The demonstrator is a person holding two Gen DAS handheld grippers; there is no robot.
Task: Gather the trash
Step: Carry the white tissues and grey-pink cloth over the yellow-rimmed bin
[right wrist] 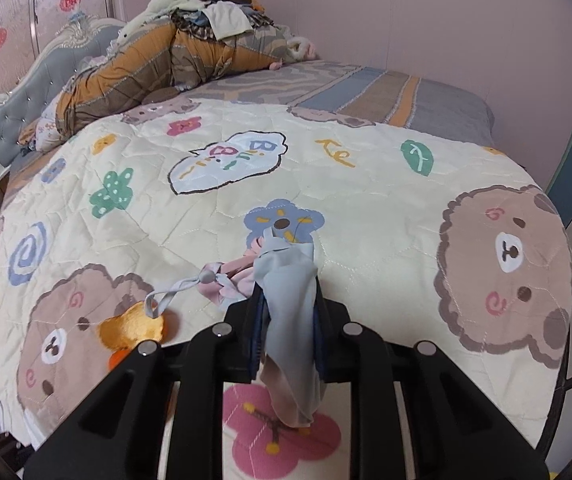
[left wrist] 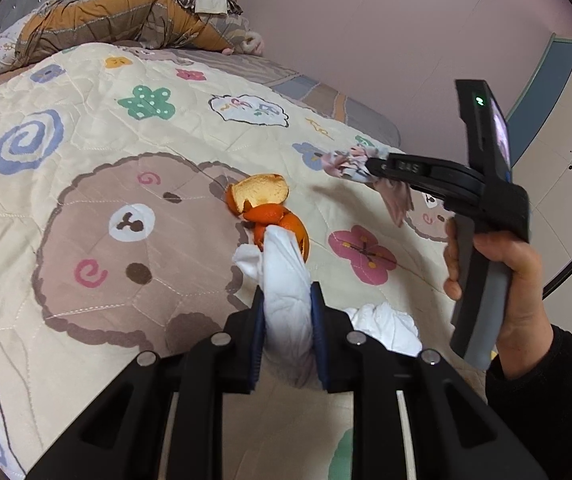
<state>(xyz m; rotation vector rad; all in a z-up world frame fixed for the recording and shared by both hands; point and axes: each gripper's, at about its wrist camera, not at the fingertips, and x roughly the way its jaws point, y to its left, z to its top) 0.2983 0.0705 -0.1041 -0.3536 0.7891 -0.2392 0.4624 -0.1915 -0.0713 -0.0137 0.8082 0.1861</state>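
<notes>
The left tongs [left wrist: 288, 304] pinch a crumpled white tissue [left wrist: 286, 280] just above the bed's quilt [left wrist: 86, 152]; orange peel [left wrist: 264, 204] lies on the quilt just beyond; the right tongs [right wrist: 288, 312] clamp a pale face mask [right wrist: 286, 304], lifted off the quilt.

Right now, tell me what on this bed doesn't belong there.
Orange peel lies loose on the bear-print quilt, and a crumpled white tissue sits beside it: food scraps and paper on bedding. The left gripper already pinches another tissue; the right gripper pinches a face mask.
</notes>
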